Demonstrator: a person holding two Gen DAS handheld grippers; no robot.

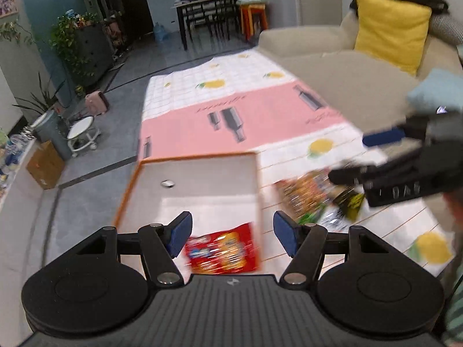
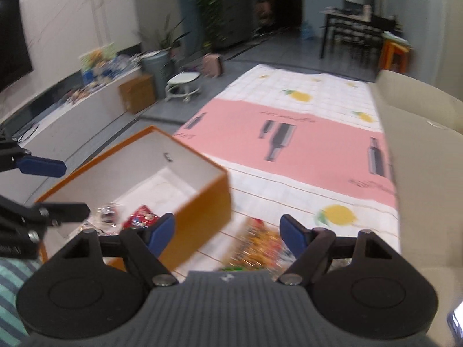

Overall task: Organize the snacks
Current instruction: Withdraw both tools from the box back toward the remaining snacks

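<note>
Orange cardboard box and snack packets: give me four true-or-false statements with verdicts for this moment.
1. The orange cardboard box is open with a white inside. True.
2. A red snack packet lies inside the box. True.
3. The left tongs grip the red packet. False: they are open, holding nothing.
4. The colourful snack packets beside the box lie on bare floor. False: they lie on the pink and white patterned mat.
</note>
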